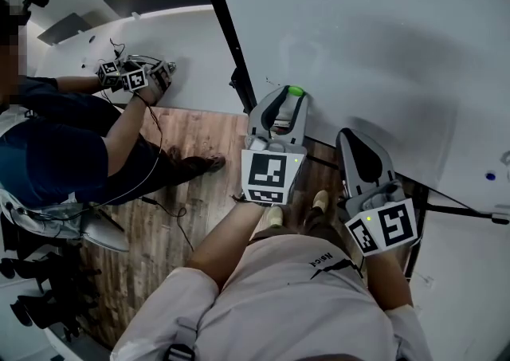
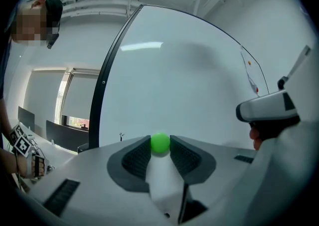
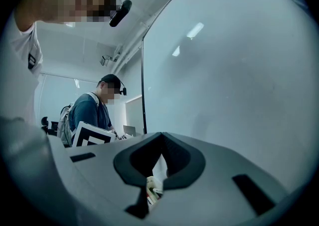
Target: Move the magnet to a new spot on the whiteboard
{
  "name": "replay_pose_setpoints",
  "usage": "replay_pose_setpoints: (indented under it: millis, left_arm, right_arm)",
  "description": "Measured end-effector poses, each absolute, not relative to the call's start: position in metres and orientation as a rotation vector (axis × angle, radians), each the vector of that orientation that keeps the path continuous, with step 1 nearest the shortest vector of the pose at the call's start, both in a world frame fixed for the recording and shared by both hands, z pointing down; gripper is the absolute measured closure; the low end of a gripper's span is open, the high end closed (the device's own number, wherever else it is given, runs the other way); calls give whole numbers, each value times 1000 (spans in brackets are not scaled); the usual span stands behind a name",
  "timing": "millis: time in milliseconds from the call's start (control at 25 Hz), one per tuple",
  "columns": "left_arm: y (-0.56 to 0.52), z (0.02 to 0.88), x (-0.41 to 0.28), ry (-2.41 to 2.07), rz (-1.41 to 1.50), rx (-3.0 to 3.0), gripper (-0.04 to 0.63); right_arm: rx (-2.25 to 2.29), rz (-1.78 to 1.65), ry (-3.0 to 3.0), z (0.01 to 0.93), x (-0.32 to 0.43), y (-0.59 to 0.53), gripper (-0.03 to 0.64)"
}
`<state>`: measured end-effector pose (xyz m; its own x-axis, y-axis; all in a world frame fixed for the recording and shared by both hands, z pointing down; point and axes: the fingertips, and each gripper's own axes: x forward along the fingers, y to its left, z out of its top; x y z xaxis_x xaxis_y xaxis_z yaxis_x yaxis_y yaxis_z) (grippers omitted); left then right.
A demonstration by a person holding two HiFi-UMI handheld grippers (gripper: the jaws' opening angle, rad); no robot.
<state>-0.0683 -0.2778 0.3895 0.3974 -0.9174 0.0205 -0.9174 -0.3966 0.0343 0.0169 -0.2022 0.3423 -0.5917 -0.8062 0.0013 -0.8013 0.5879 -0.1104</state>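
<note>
Left gripper view: small round green magnet [image 2: 160, 142], tool-clamped.

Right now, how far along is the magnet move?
Done: the left gripper has the green magnet clamped between its jaws. In hand: it is close to the whiteboard; contact unclear. Left: place it at a new spot and release. The right gripper is shut, empty.

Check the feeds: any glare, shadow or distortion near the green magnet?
Head view: sharp; a soft grey shadow falls across the white whiteboard right of the round green magnet. Left gripper view: fisheye bows the board's black frame; a ceiling-light streak glares above the magnet, crisp between the fingers. Right gripper view: dark corners, two pale glints on the board.
</note>
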Motion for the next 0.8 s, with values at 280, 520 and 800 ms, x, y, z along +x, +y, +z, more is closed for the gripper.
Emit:
replay_pose_setpoints:
  millis: [280,520,800]
  left_arm:
    - [-264,382,-66,-1665,-12,2618,476]
    - [-244,365,-64,-1602,-45,2649,476]
    - [-217,348,-62,-1528,-66,2677,476]
  right_arm:
    - [-1408,-148,2739,341,19,-200,603]
    - [-1424,-155,2724,340,21,-202,604]
    - [-1443,-154,2692,334,23,-202,604]
